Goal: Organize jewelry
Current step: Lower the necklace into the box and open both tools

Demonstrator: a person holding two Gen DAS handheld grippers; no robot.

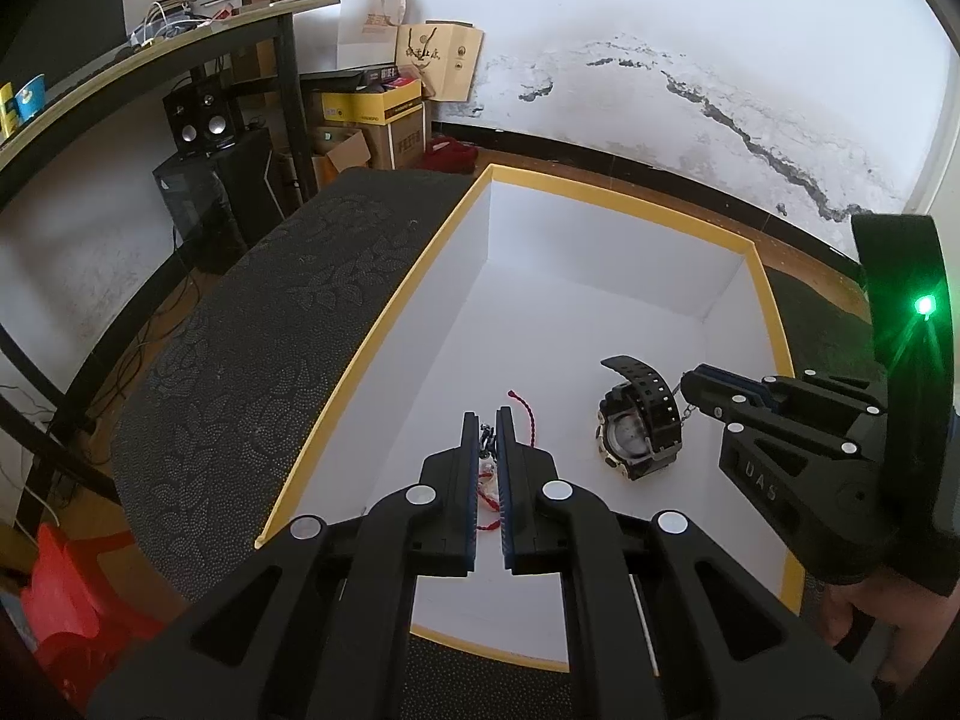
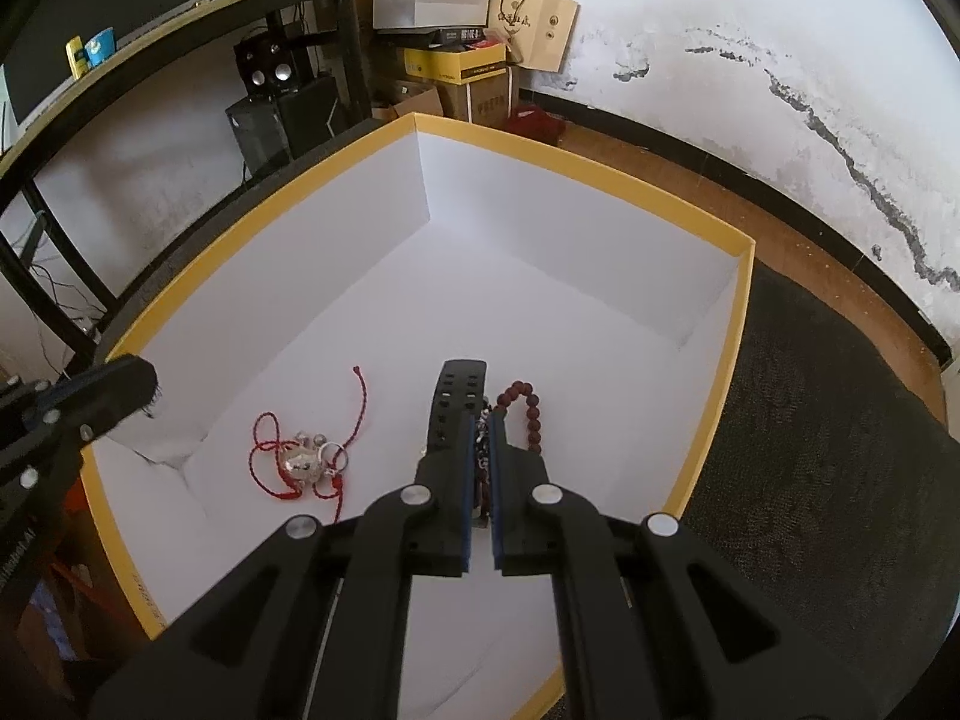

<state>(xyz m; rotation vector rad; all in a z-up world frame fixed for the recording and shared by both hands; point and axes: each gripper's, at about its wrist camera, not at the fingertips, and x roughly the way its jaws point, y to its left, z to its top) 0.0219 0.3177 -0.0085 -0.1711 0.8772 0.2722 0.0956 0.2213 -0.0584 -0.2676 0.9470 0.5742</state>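
A white box with a yellow rim (image 1: 384, 324) (image 2: 576, 165) sits on a dark patterned cloth. Inside lie a black watch (image 1: 639, 429) (image 2: 456, 402), a red cord bracelet with silver charms (image 2: 306, 459) (image 1: 525, 414) and a dark red bead bracelet (image 2: 528, 411). My left gripper (image 1: 487, 420) is shut on a dark metal chain over the red cord. My right gripper (image 2: 480, 420) (image 1: 690, 387) is shut on a silvery chain (image 1: 686, 411) (image 2: 481, 438) next to the watch.
A dark patterned cloth (image 1: 252, 360) (image 2: 810, 450) covers the surface around the box. A black shelf with speakers (image 1: 204, 120) and cardboard boxes (image 1: 372, 114) stands at the back left. A cracked white wall (image 1: 720, 90) runs behind. A red stool (image 1: 66, 594) is at lower left.
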